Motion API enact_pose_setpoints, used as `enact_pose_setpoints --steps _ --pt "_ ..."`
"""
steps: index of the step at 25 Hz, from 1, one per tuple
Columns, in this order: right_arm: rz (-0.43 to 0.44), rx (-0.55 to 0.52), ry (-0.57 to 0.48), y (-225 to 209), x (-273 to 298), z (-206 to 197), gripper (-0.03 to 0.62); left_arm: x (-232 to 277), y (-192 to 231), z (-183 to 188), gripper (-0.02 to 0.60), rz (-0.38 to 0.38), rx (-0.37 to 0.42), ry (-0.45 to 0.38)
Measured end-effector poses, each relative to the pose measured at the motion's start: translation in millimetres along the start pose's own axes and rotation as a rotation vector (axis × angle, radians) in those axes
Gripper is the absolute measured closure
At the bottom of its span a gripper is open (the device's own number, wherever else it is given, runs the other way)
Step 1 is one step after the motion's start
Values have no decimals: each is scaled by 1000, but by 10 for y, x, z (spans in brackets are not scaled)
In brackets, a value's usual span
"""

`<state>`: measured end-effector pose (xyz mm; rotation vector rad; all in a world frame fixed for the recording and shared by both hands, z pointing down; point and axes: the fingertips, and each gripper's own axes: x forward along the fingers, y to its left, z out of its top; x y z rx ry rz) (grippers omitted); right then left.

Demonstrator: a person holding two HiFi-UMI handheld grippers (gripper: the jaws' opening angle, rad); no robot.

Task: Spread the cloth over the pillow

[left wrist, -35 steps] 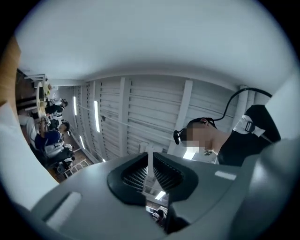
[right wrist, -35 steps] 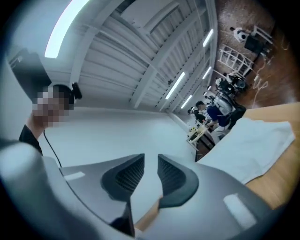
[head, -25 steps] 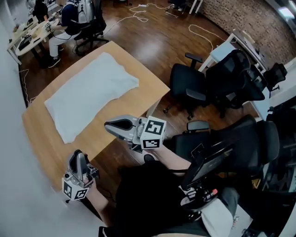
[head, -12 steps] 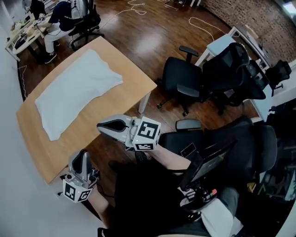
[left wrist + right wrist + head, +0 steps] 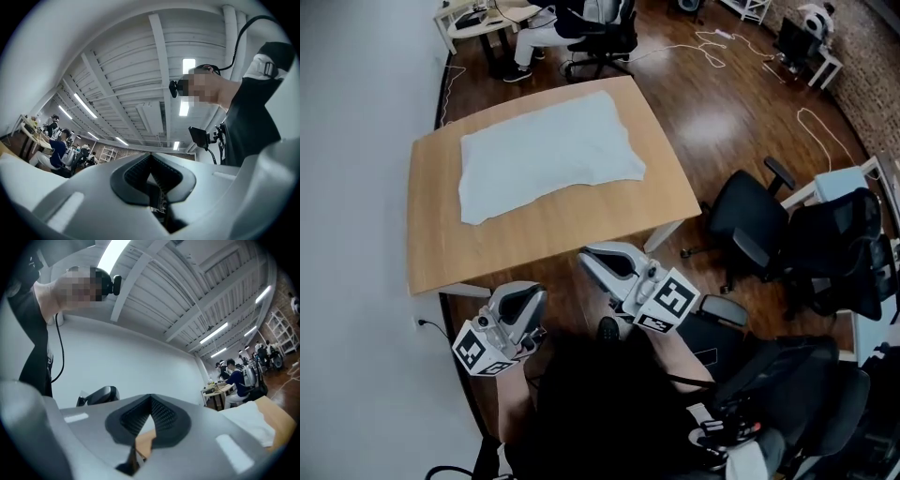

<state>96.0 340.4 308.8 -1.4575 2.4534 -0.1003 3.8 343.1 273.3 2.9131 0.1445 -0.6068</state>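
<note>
A white cloth point(image 5: 548, 150) lies spread over the pillow on the wooden table point(image 5: 581, 225); the pillow itself is hidden beneath it. My left gripper point(image 5: 536, 294) hangs off the table, just past its near edge. Its jaws are closing to a meeting with nothing between them. In the left gripper view the left gripper point(image 5: 150, 155) points up at the ceiling. My right gripper point(image 5: 587, 256) is shut and empty, also below the near edge. The right gripper view shows the right gripper point(image 5: 151, 400) with the cloth point(image 5: 248, 423) at its right.
Black office chairs point(image 5: 750, 225) stand on the wood floor right of the table. A person sits at a desk point(image 5: 581, 19) behind the table. Cables point(image 5: 712, 47) trail over the floor at the back. A white wall point(image 5: 356, 234) runs along the left.
The head view has swung, so the table now sits squarer and higher in it. Both grippers have shifted rightward under the near edge, still empty. The cloth lies as before.
</note>
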Motion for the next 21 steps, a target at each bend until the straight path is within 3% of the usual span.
enact_pose_setpoints --steps 7,12,21 --pt "36 -42 30 333 318 -19 594 -361 122 251 578 3 -66 -93" --pt "58 -98 54 520 490 -33 594 -529 120 405 578 -36 -45 -130" --pt "55 -100 90 550 595 -201 594 -641 121 385 578 -95 -70 -172"
